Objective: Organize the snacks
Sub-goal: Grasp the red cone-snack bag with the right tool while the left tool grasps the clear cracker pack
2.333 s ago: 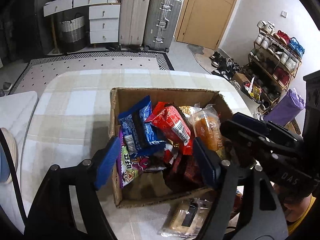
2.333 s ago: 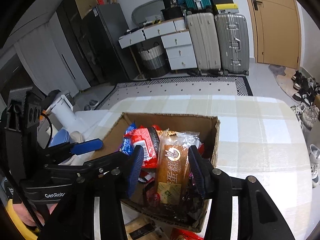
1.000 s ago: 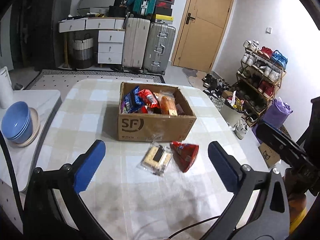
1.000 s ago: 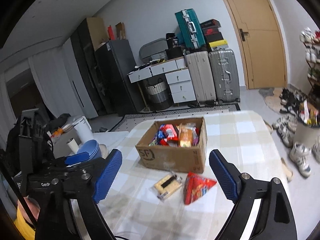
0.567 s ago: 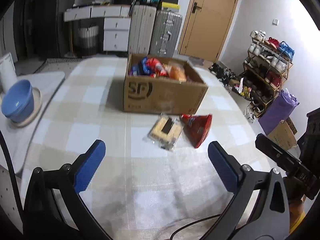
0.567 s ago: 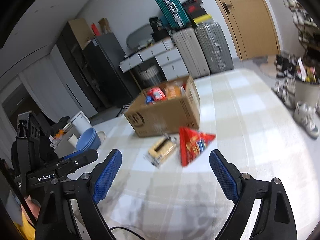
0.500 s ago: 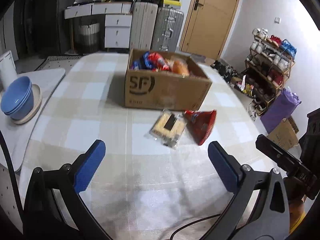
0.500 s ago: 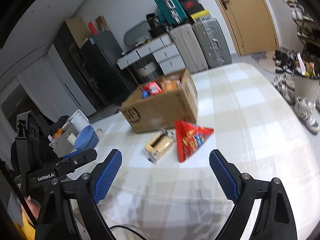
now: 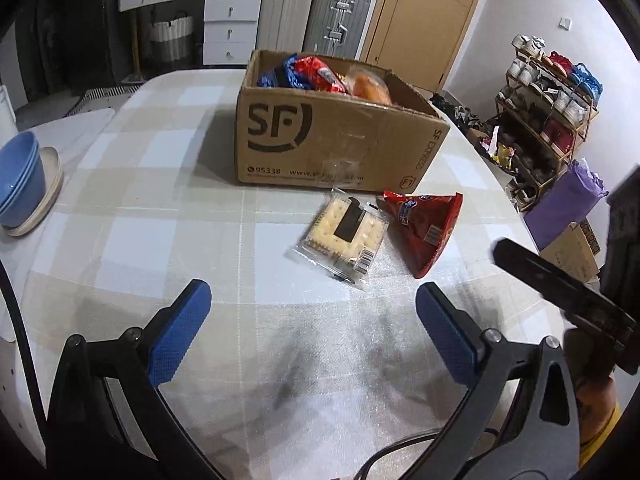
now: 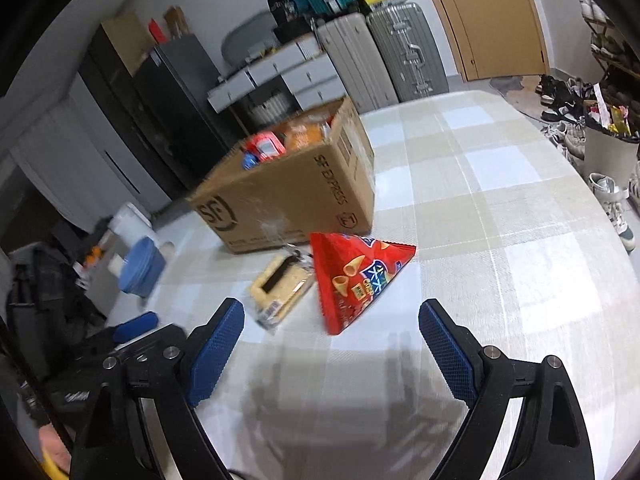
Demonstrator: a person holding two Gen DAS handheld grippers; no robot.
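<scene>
A brown cardboard box printed SF stands on the checked table, filled with snack packs. In front of it lie a clear pack of crackers and a red triangular chip bag, side by side. My left gripper hovers low over the table on the near side of the crackers, open and empty. My right gripper hangs just short of the chip bag, open and empty too.
Stacked blue bowls sit on a plate on a white side surface at the left. Beyond the table stand suitcases, drawers and a door; a shoe rack is at the right. The right gripper's black body shows at the left view's right edge.
Both grippers have pulled back from the box and sunk toward the table, so the crackers and chip bag now lie close before the fingers. Both stayed open.
</scene>
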